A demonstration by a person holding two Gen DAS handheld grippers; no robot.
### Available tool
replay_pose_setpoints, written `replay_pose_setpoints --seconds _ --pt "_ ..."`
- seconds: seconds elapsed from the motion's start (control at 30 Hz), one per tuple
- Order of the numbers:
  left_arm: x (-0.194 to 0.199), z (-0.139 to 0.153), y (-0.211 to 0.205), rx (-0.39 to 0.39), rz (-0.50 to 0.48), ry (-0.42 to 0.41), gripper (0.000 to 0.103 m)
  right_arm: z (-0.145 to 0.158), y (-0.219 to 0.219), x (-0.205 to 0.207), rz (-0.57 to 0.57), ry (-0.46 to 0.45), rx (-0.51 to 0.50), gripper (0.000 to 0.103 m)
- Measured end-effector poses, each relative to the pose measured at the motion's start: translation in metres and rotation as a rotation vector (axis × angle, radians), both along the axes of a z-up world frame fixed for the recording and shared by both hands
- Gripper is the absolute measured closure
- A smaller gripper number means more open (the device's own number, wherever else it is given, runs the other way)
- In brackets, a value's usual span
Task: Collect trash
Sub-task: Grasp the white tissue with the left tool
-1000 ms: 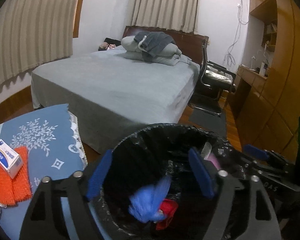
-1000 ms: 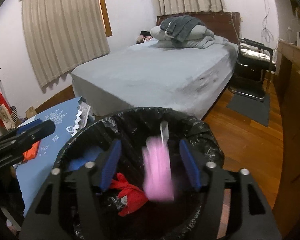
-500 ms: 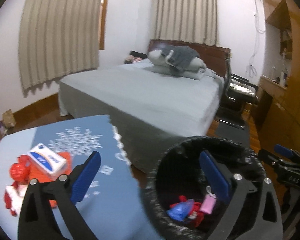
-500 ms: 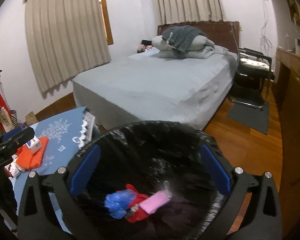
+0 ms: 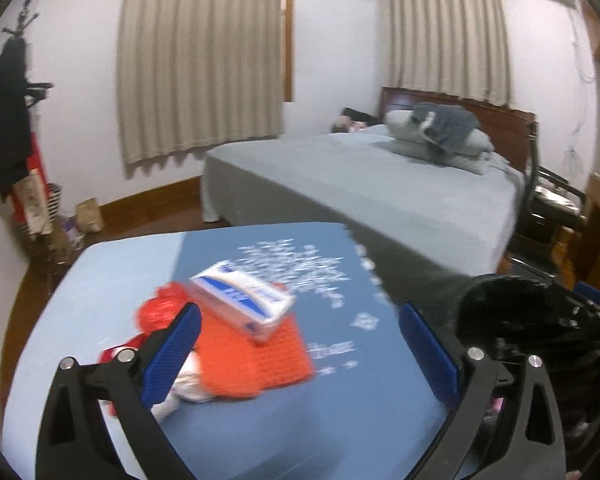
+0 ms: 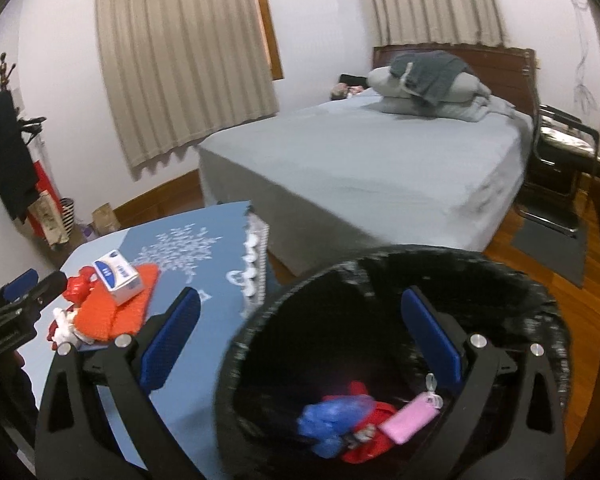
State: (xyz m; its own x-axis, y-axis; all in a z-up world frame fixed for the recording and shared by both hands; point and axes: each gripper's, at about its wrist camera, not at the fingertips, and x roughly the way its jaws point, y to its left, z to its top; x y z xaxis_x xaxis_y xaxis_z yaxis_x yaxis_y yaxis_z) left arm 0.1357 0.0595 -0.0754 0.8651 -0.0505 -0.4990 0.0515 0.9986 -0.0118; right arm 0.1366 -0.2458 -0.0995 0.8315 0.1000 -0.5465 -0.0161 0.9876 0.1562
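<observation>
My left gripper (image 5: 300,346) stands open with nothing between its jaws, over a blue-clothed table (image 5: 120,280). In front of it a white-and-blue box (image 5: 242,304) lies on an orange mesh cloth (image 5: 260,360), beside red crumpled wrapping (image 5: 160,312) and a white scrap (image 5: 180,394). My right gripper (image 6: 300,338) is also open and holds nothing, above a bin lined with a black bag (image 6: 380,258). Inside the bin lie a blue wad (image 6: 332,420), a red piece (image 6: 364,450) and a pink packet (image 6: 410,422). The box (image 6: 118,276) and orange cloth (image 6: 116,312) show left of the bin.
A grey bed (image 6: 360,160) with folded bedding stands behind the table and bin. A black chair (image 6: 560,148) and a grey mat sit on the wooden floor at the right. A coat stand (image 5: 12,120) and bags crowd the left wall.
The blue wad and the pink packet fell from the jaws into the bin. Both grippers opened wide. Both views swung left, bringing the table with the box into view.
</observation>
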Motion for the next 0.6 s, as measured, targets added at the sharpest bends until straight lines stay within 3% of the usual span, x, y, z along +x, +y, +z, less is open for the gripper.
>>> replay_pose_setpoints --seconds 0.4,0.6 --pt "-0.005 -0.036 0.094 0.025 0.189 0.041 0.006 -0.014 0.090 0.031 0.144 0.009 -0.018 0.005" --pt "-0.001 -0.058 0.121 -0.005 0.227 0.098 0.015 -0.025 0.117 0.040 0.181 0.034 -0.030 0.005"
